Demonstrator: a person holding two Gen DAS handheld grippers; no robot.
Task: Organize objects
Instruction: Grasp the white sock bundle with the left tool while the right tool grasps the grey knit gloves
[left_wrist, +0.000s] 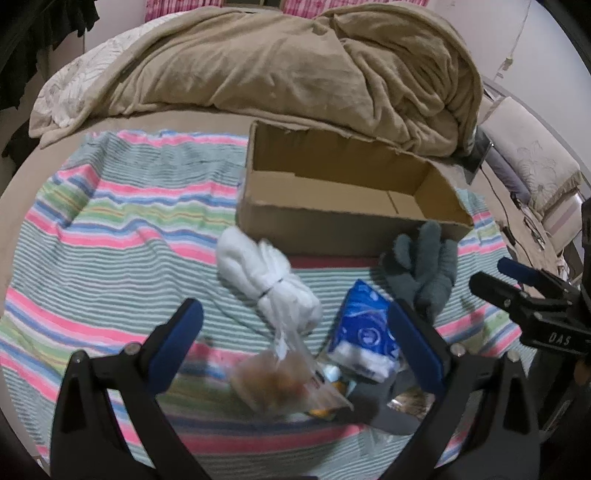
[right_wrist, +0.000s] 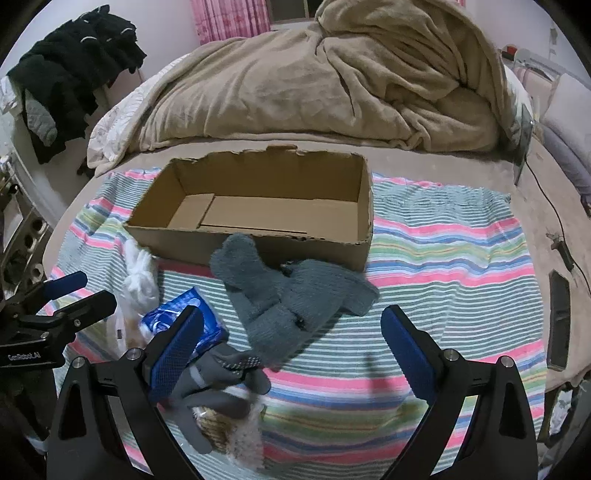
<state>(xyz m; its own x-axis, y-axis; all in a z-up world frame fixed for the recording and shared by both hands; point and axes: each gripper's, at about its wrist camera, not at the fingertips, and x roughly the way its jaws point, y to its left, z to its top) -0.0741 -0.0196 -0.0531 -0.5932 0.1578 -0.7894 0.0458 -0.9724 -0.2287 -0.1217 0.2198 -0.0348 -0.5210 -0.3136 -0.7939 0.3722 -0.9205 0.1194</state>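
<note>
An empty open cardboard box (left_wrist: 332, 199) (right_wrist: 258, 206) sits on a striped towel (left_wrist: 110, 229) (right_wrist: 443, 240) on the bed. In front of it lie a white sock bundle (left_wrist: 273, 280) (right_wrist: 138, 275), a grey-green knitted glove (left_wrist: 424, 269) (right_wrist: 291, 295), a blue tissue pack (left_wrist: 365, 332) (right_wrist: 173, 317), a clear bag of brown snacks (left_wrist: 273, 380) (right_wrist: 232, 432) and a dark grey glove (right_wrist: 218, 380). My left gripper (left_wrist: 295, 343) is open above the snack bag and tissue pack. My right gripper (right_wrist: 295, 350) is open over the gloves; it also shows at the right of the left wrist view (left_wrist: 517, 284).
A heaped beige blanket (left_wrist: 295, 66) (right_wrist: 351, 81) lies behind the box. Dark clothes (right_wrist: 74, 66) hang at the far left. A cable (right_wrist: 554, 206) and a dark flat device (right_wrist: 559, 317) lie at the bed's right side. Pillows (left_wrist: 528, 155) sit at right.
</note>
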